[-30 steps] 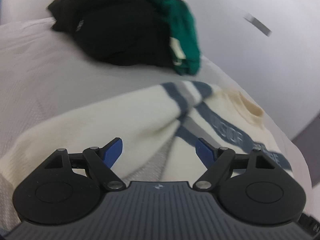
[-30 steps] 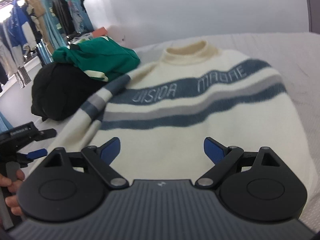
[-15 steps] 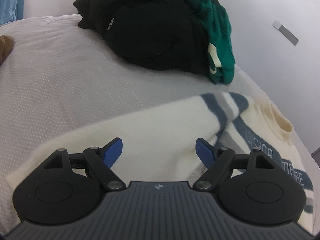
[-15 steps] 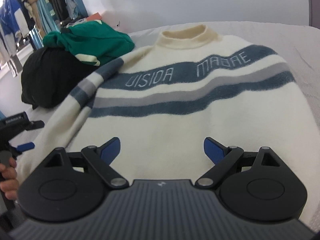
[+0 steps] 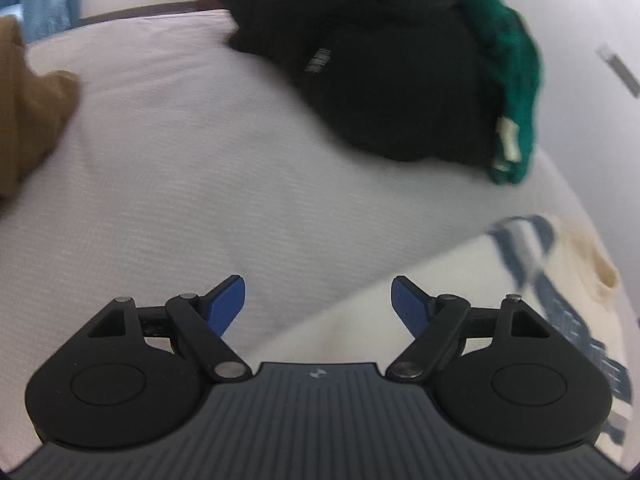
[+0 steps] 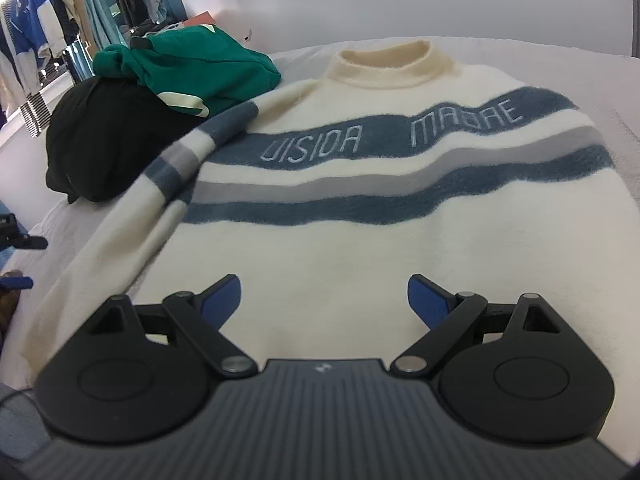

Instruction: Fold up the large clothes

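Note:
A cream sweater (image 6: 360,248) with blue and grey stripes and lettering lies flat, face up, on the grey bed (image 6: 600,92), its collar at the far end. Its left sleeve (image 6: 132,224) runs down toward the near left. My right gripper (image 6: 324,300) is open and empty above the sweater's lower body. My left gripper (image 5: 318,304) is open and empty above the sleeve's edge; the sweater (image 5: 460,280) fills the lower right of the left wrist view. The left gripper also shows at the left edge of the right wrist view (image 6: 16,260).
A pile of black clothing (image 5: 380,68) with a green garment (image 5: 512,60) on it sits on the bed beyond the sleeve; it also shows in the right wrist view (image 6: 104,132). A brown garment (image 5: 28,120) lies at the left. Hanging clothes (image 6: 48,28) stand far left.
My left gripper has swung left, off the sweater's body toward the bare bed beside the sleeve. My right gripper has moved in closer over the sweater. Both stayed open.

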Demonstrator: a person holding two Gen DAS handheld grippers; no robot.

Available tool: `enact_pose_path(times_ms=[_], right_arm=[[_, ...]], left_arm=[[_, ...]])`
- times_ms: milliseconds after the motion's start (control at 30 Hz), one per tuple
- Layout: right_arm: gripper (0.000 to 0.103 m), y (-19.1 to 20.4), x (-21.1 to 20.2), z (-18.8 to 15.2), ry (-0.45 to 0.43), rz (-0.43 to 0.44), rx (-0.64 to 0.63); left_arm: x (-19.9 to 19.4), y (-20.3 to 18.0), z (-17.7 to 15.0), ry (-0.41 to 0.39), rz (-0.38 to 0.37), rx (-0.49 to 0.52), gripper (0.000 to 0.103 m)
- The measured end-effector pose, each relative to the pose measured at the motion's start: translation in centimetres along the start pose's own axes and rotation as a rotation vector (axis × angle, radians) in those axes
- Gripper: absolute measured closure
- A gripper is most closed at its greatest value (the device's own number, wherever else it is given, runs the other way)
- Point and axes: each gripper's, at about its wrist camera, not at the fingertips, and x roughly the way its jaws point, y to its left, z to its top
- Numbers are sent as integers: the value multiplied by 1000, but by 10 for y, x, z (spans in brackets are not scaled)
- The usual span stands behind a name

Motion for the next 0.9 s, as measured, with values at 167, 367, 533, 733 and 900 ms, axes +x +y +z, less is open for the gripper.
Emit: enact_pose_path(times_ms=[167, 367, 533, 733, 900], right_arm=[[11, -3, 1, -1, 8, -5, 17], [11, -3, 1, -2, 22, -2, 16], [11, -2, 2, -3, 30, -5, 18], [11, -3, 3, -4, 36, -24, 18], [11, -5, 1, -4, 31, -31, 22]], left_arm=[[12, 28, 4, 36, 26, -79, 20], [37, 41, 1, 220, -105, -165, 26], [46, 17, -4, 261, -63, -49, 27], [48, 3, -4, 294, -65, 22, 85], [29, 12, 5, 226, -81, -1, 95]])
